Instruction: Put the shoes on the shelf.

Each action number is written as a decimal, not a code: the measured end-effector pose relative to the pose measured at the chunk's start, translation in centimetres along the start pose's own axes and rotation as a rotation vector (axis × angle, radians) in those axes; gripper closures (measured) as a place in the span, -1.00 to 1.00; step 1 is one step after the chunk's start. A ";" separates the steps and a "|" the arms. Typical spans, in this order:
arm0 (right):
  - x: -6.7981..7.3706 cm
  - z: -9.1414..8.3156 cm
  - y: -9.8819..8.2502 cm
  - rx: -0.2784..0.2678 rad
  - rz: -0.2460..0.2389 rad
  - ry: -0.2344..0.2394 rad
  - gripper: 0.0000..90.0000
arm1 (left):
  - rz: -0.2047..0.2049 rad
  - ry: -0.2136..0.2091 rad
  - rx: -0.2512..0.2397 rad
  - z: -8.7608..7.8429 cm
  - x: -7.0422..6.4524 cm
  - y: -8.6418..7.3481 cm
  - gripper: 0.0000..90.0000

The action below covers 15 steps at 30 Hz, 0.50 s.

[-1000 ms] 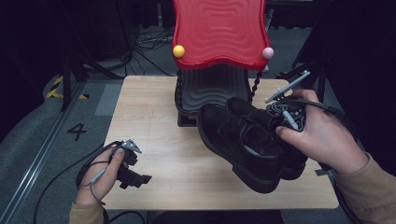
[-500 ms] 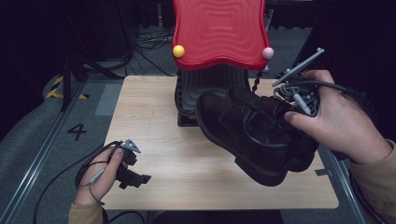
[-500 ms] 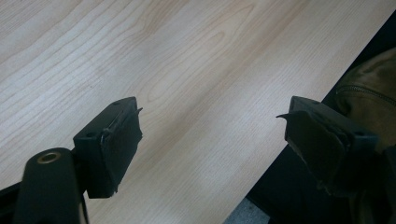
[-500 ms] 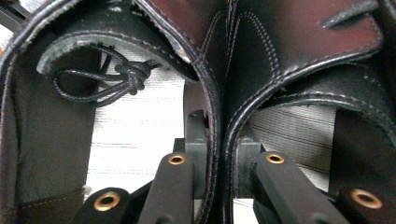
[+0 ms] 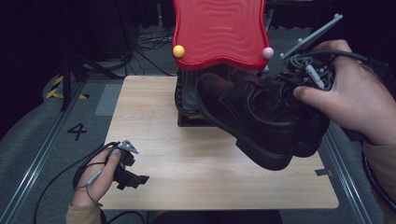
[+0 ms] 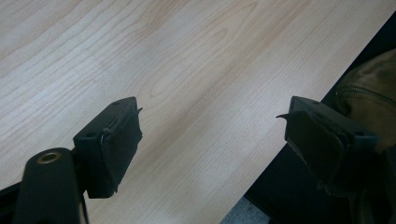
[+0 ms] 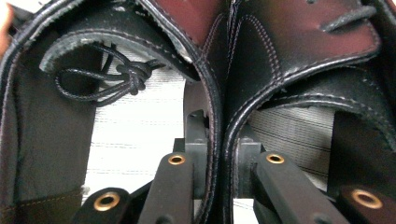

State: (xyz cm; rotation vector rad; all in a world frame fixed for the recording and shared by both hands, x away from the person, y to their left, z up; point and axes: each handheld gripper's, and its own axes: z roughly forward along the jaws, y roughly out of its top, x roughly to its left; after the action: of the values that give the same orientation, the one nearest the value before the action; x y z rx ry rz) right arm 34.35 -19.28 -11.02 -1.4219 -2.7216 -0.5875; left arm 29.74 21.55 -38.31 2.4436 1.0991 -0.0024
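Observation:
A pair of black leather lace-up shoes (image 5: 257, 116) hangs tilted above the right half of the wooden table (image 5: 154, 130), toes toward the left. My right gripper (image 5: 287, 91), held by a hand at the right, is shut on the two inner collars pressed together. In the right gripper view its jaws (image 7: 220, 154) pinch both collar edges, with a lace knot (image 7: 133, 74) inside the left shoe. My left gripper (image 5: 135, 177) rests in a hand near the table's front left corner. It stands open (image 6: 212, 135) over bare wood.
A red wavy-surfaced top (image 5: 219, 32) with a yellow ball (image 5: 178, 51) and a pink ball (image 5: 267, 52) at its front corners stands on a black ribbed stand (image 5: 189, 100) at the table's back. Cables trail on the floor at the left. Something brown (image 6: 369, 88) lies beyond the table edge.
My right gripper has lifted the pair of shoes off the table, and they now hang nearer the red top. The left gripper has stayed in place.

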 end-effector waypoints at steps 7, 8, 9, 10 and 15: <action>0.1 -1.3 2.4 -0.029 0.013 0.017 0.80 | -0.004 -0.004 0.000 0.0 0.1 0.0 -0.58; 0.3 -1.5 2.8 -0.034 0.014 0.015 0.80 | -0.004 -0.003 -0.002 0.0 0.2 -0.1 -0.58; 0.5 -1.7 3.1 -0.040 0.012 0.014 0.80 | -0.002 -0.001 -0.006 0.0 0.2 -0.1 -0.58; 0.7 -2.0 3.4 -0.044 0.008 0.002 0.80 | -0.003 -0.003 -0.007 0.0 0.2 -0.1 -0.58; 1.3 -3.1 4.9 -0.055 0.027 -0.028 0.80 | -0.006 -0.007 -0.014 -0.2 0.5 -0.3 -0.58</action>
State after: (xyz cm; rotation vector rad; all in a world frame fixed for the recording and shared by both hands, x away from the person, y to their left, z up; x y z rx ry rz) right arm 37.04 -16.76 -6.35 -1.4877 -2.7235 -0.6505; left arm 29.86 22.11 -38.36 2.4260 1.1004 -0.0047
